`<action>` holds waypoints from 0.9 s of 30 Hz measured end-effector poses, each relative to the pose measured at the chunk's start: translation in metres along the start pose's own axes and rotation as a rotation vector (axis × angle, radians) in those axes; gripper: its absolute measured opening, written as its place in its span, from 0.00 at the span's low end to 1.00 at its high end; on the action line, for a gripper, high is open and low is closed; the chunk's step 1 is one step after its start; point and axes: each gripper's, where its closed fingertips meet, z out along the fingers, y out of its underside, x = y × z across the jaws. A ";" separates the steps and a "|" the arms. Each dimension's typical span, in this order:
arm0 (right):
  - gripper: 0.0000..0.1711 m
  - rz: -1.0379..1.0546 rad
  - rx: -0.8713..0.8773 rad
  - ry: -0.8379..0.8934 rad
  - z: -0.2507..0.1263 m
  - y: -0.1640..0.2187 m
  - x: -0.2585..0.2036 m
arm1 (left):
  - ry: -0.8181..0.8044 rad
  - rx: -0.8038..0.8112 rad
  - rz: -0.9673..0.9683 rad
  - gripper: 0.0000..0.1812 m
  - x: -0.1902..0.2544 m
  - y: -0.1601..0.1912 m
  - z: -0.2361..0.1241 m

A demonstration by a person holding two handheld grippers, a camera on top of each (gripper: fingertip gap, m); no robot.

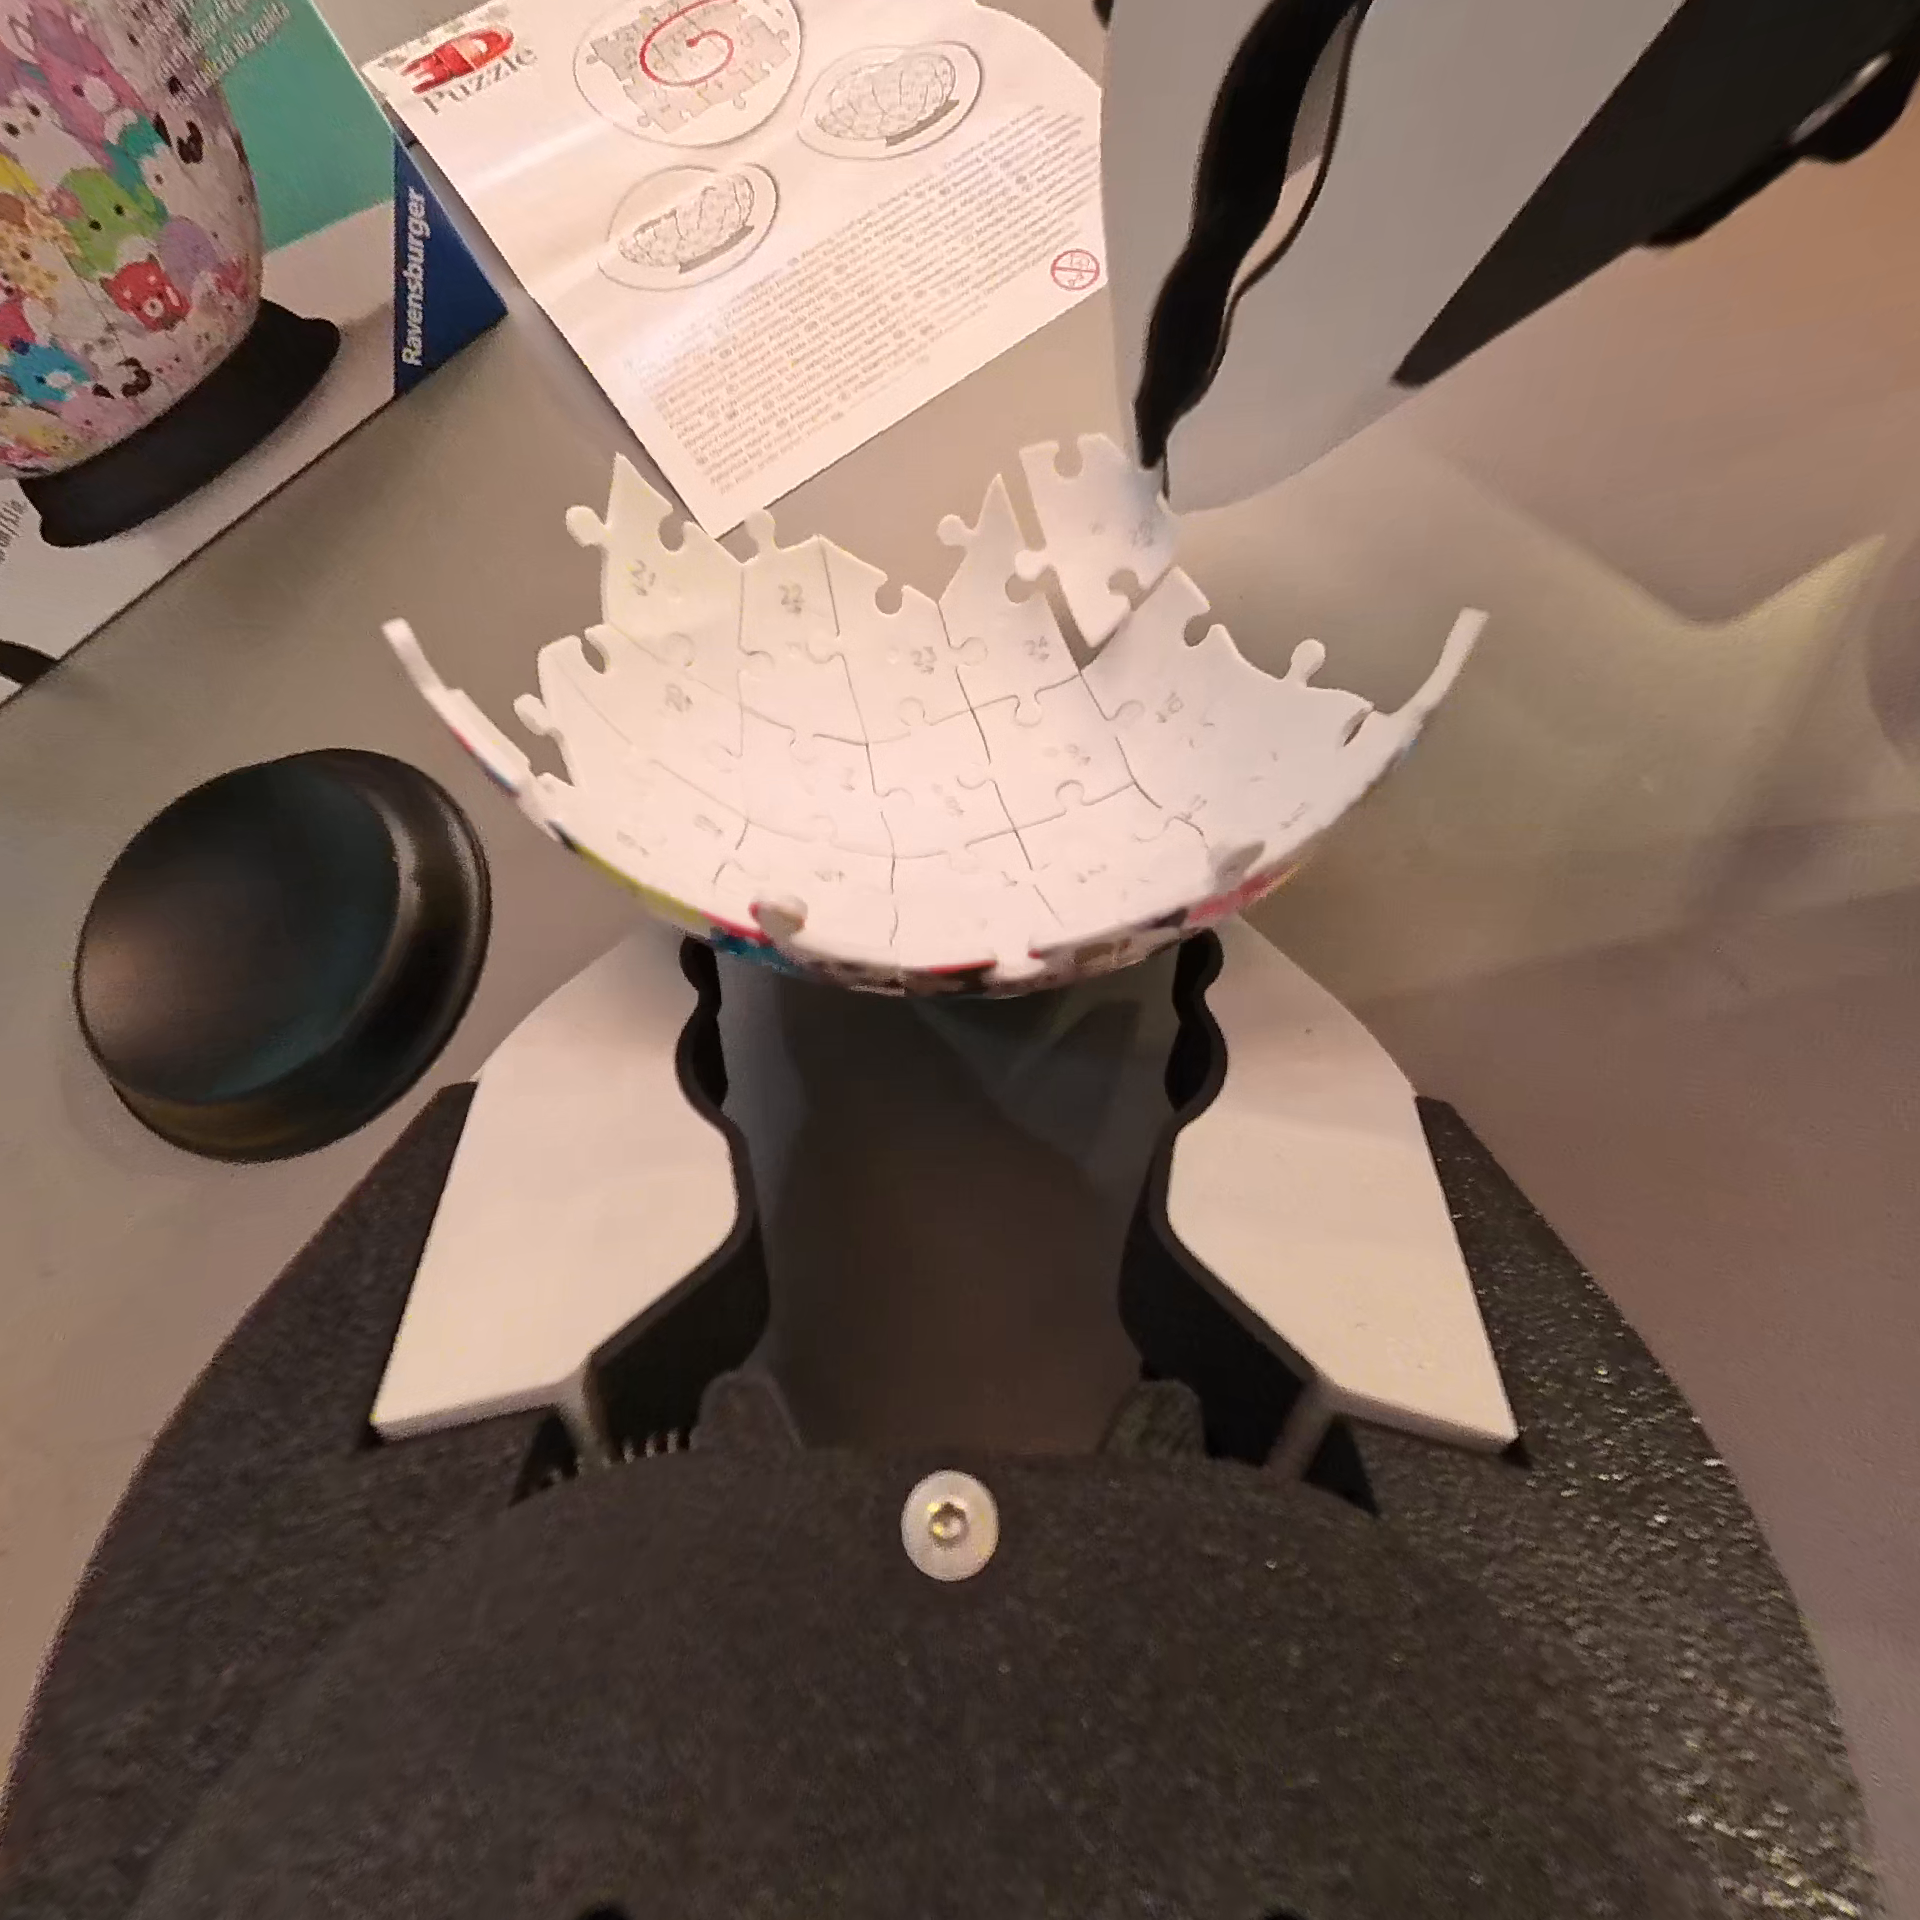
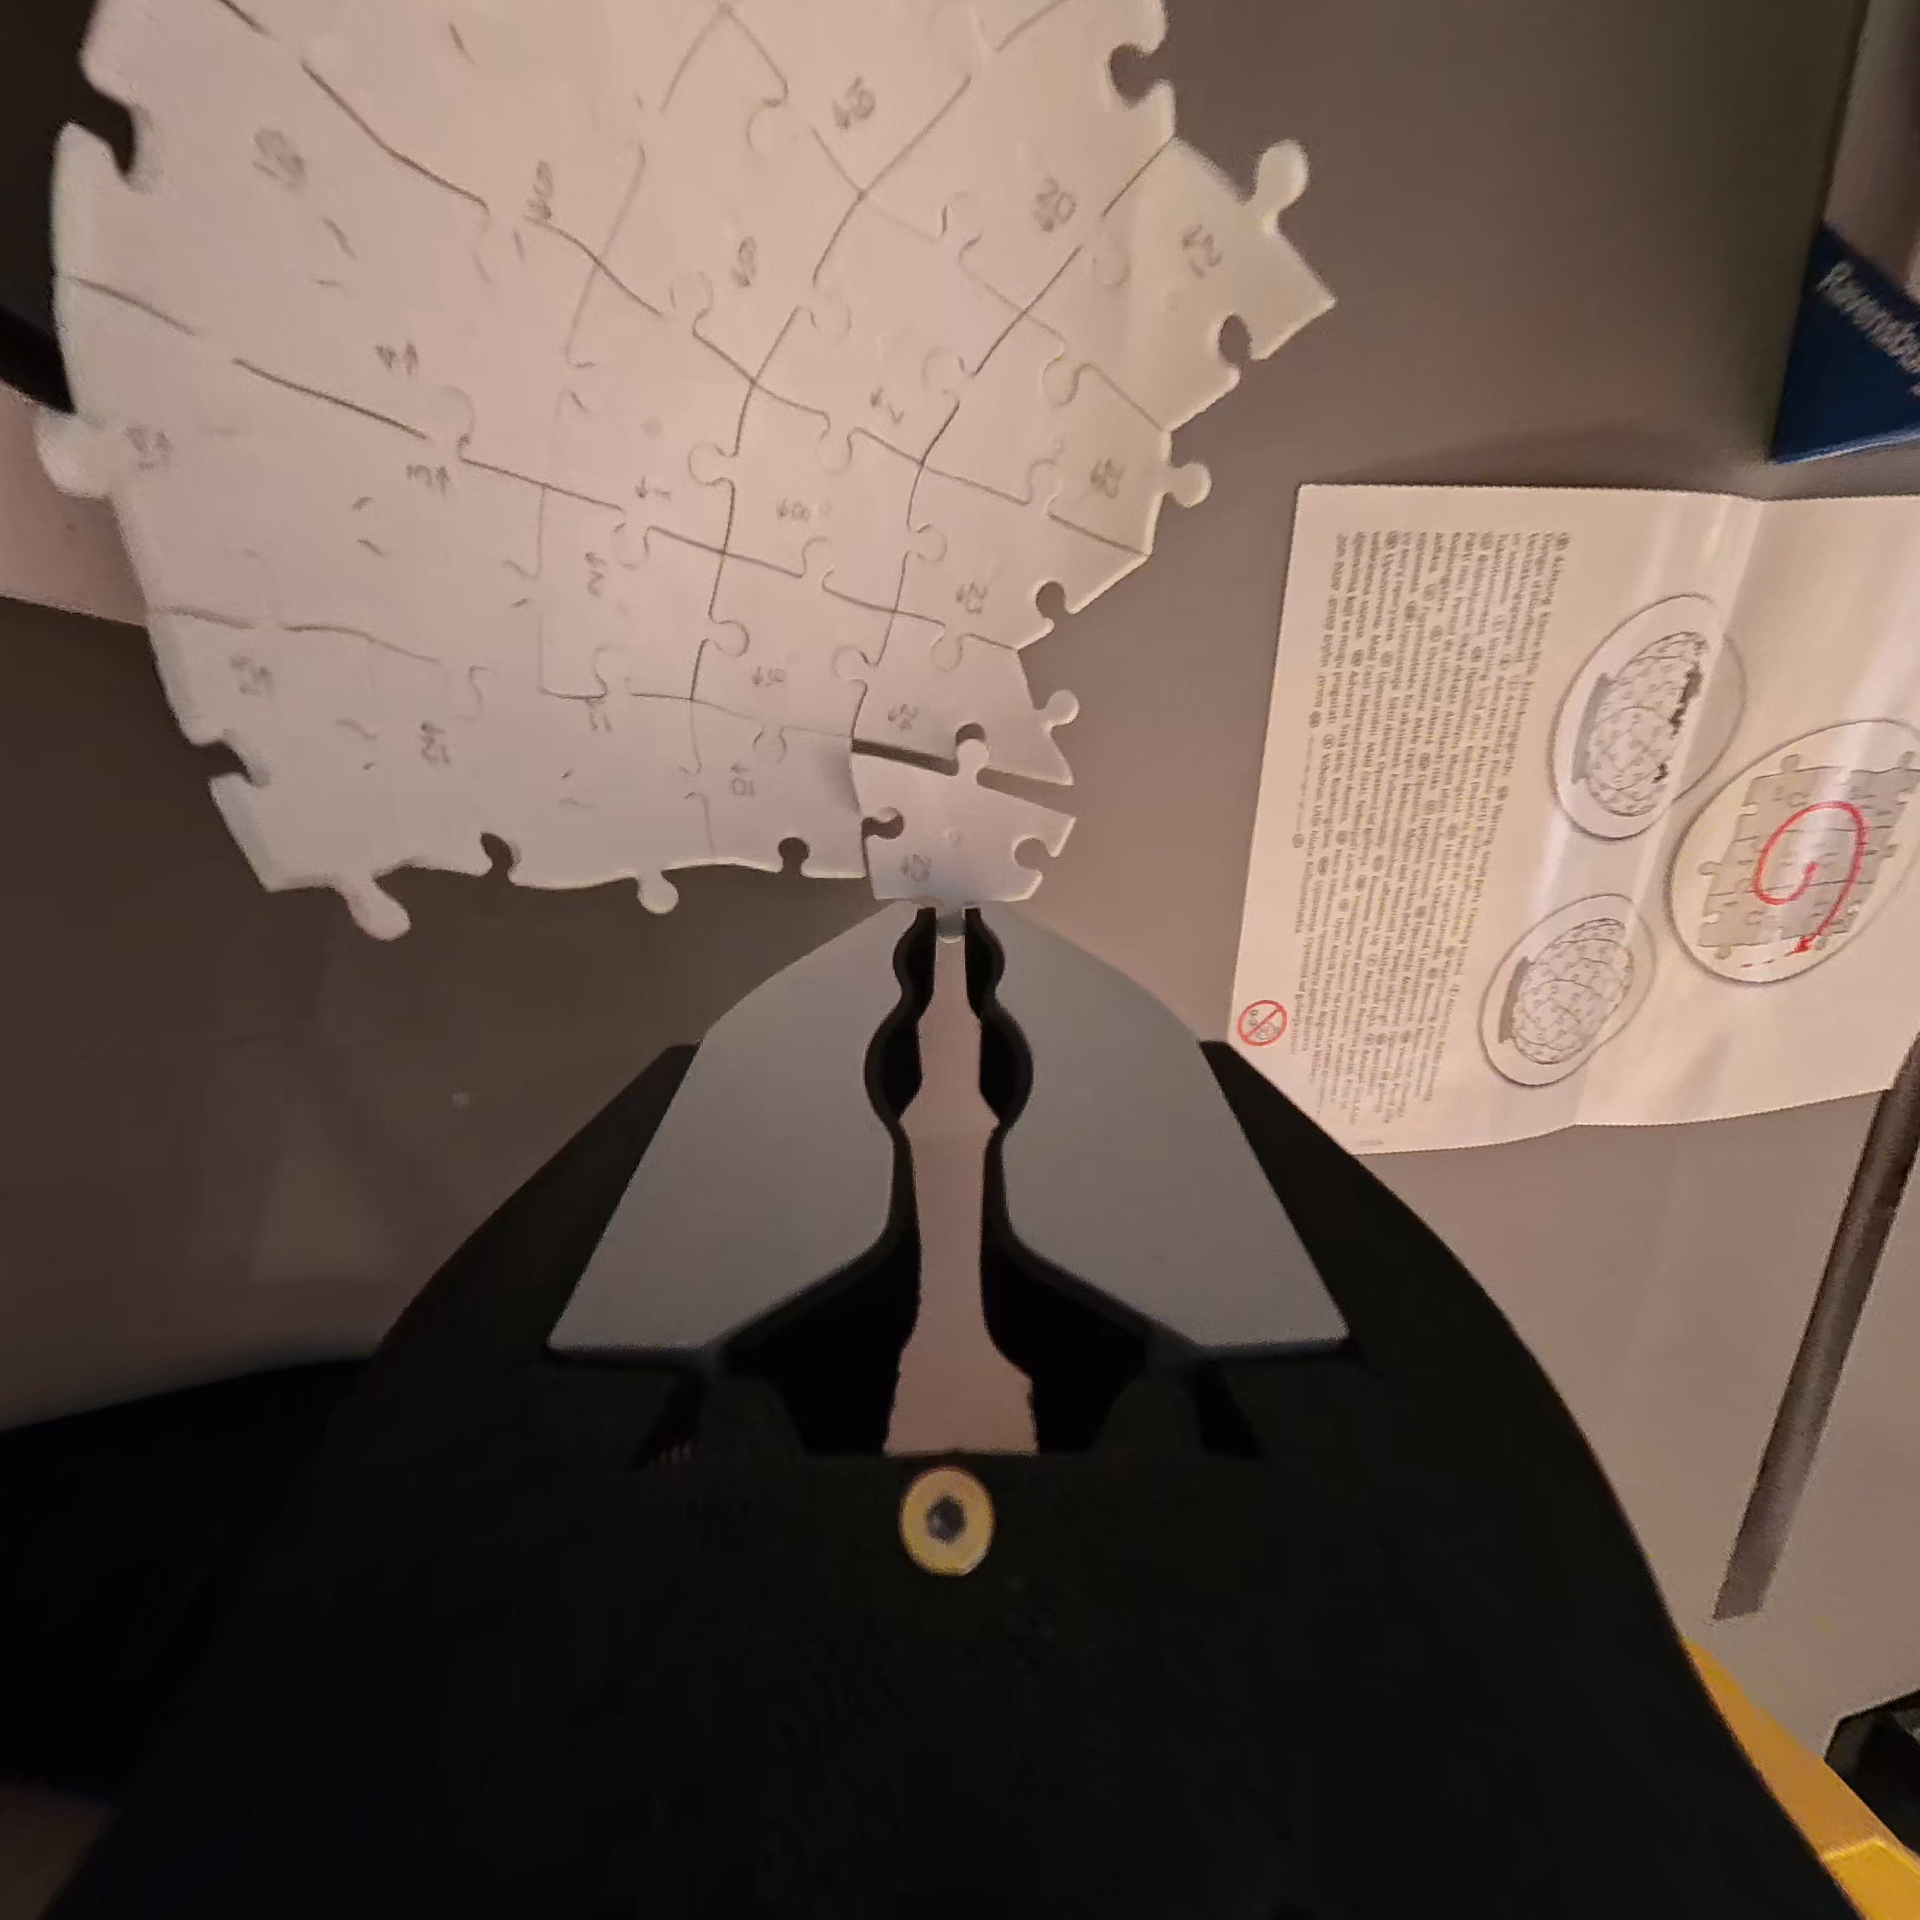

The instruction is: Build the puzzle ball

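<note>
The partly built puzzle ball [image 1: 935, 790] is an open white bowl of joined pieces with a colourful outside. My left gripper [image 1: 956, 966] is shut on its near lower edge and holds it above the table. In the right wrist view the bowl's white inside [image 2: 623, 447] fills the upper left. My right gripper [image 2: 943, 920] is shut on the tab of a loose white piece [image 2: 956, 842] and holds it against the bowl's rim, with a thin gap still showing. In the left wrist view the right gripper [image 1: 1153, 468] holds the same piece [image 1: 1101, 540] at the far right rim.
A black round stand [image 1: 281, 956] lies on the grey table left of the bowl. The puzzle box [image 1: 208, 260] stands at the far left, and it also shows in the right wrist view [image 2: 1860, 343]. The instruction sheet [image 1: 790, 239] [image 2: 1610, 810] lies behind the bowl. One gripper's finger ends stand about 10 centimetres off the other's.
</note>
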 end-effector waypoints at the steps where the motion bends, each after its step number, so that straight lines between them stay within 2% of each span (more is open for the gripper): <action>1: 0.04 0.001 -0.009 -0.003 0.002 0.001 0.000 | -0.002 0.002 0.003 0.46 0.000 -0.001 0.000; 20: 0.04 -0.015 -0.122 -0.010 0.011 0.010 0.000 | -0.060 0.034 0.112 0.45 0.001 -0.014 0.000; 27: 0.10 -0.005 -0.105 -0.012 0.010 0.008 0.000 | -0.076 0.034 0.126 0.44 0.000 -0.015 0.000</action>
